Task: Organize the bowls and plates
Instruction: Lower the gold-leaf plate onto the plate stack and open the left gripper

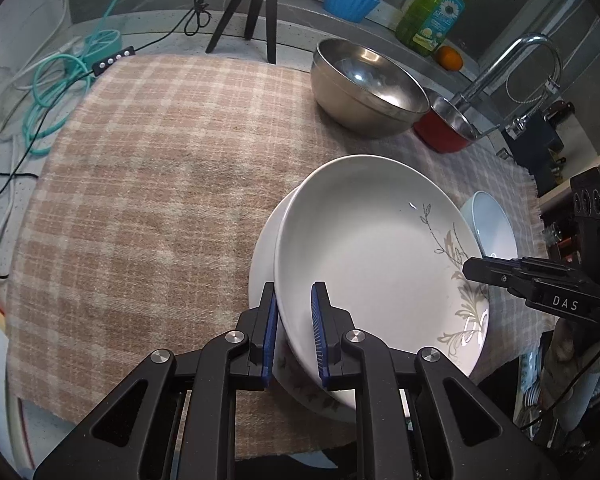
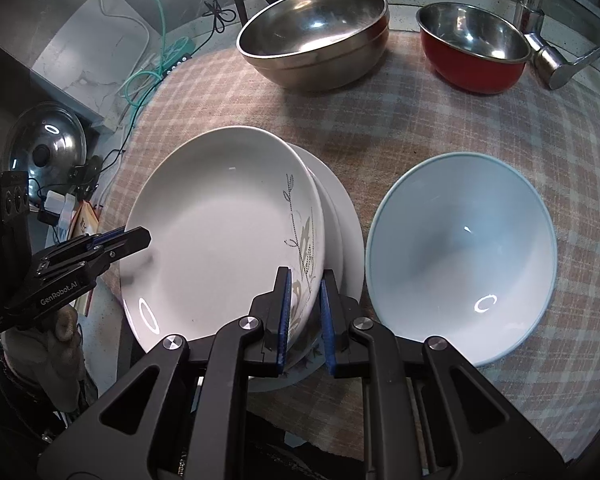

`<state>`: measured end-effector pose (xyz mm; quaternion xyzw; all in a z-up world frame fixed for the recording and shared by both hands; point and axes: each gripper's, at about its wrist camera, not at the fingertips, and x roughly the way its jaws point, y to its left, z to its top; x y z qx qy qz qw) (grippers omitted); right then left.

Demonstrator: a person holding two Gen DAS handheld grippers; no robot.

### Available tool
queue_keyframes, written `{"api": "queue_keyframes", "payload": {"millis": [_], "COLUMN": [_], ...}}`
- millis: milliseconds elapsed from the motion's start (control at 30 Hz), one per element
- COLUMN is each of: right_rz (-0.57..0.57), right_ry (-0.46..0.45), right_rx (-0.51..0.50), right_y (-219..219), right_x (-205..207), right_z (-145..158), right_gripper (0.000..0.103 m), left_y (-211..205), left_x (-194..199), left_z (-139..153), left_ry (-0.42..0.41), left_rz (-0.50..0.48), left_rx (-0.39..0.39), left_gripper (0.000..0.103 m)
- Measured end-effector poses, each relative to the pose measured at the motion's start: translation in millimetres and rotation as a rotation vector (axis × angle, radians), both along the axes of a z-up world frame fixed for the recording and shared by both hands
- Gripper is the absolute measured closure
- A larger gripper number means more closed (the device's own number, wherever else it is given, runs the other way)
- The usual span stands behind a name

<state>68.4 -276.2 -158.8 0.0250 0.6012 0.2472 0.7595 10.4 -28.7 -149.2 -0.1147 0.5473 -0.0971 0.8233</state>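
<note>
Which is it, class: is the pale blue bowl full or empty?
Empty: the pale blue bowl shows only its bare glossy inside, nothing in it.

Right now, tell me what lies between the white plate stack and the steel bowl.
Only bare checked cloth lies between the plate stack and the steel bowl; nothing stands on that stretch. The right wrist view shows it best.

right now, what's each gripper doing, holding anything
Left gripper: shut on the near rim of the white plate.
Right gripper: shut on the same plate's patterned rim, opposite side.
</note>
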Motion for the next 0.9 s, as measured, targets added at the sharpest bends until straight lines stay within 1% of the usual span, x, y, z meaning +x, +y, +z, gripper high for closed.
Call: {"api": "queue_keyframes", "payload": {"millis": [133, 233, 333, 467, 500, 567, 600, 633, 700, 900], "right_rz": [0.001, 0.006, 0.002, 0.01, 0.012, 0.013, 0.011, 0.008, 0.001, -0.015], "right_ry": [0.013, 0.002, 0.007, 0.016, 0.016, 0.007, -0.001, -0.003, 0.001, -0.002], "right_rx": [-0.009, -0.022, -0.015, -0.007, -0.007, -0.016, -0.022, -0.031, -0.017, -0.01], "right_y": [0.5, 2.1, 1.8, 5.7, 6.3, 7.6, 8.0, 7.9, 5.6, 2.1], "right_x": [-1.3, -2.7, -3.0, -1.5, -1.0, -1.3, -1.4, -0.9, -0.3, -1.4], "right_z": [-3.6, -2.9, -2.4, -2.0, -2.5, -1.7, -1.2, -1.1, -1.3, 0.9], "right_gripper": [0.089, 0.088, 0.086, 0.076, 0.075, 0.072, 0.068, 0.067, 0.067, 0.067], "left_y": [-3.1, -3.5, -4.6, -5.0, -4.9, -4.3, -4.5, -4.4, -4.2, -5.0], "left_x": [0.2, -0.7, -0.9, -0.6, -0.5, -0.6, -0.7, -1.0, -0.9, 2.3], "left_z": [-2.0, -4.0, -3.9, -4.2, -4.4, -4.4, -4.2, -3.4, -1.1, 0.9], "left_ry": [0.013, 0.024, 0.024, 0.029, 0.03, 0.034, 0.035, 0.033, 0.028, 0.027], "left_rz": [-0.015, -0.027, -0.035, -0.044, -0.045, -0.043, -0.044, -0.045, -0.047, -0.067], "left_rx": [0.013, 0.02, 0.027, 0.031, 0.031, 0.024, 0.023, 0.022, 0.013, 0.025], "left_gripper": [0.088, 0.088, 0.088, 0.088, 0.088, 0.088, 0.088, 0.088, 0.088, 0.088]}}
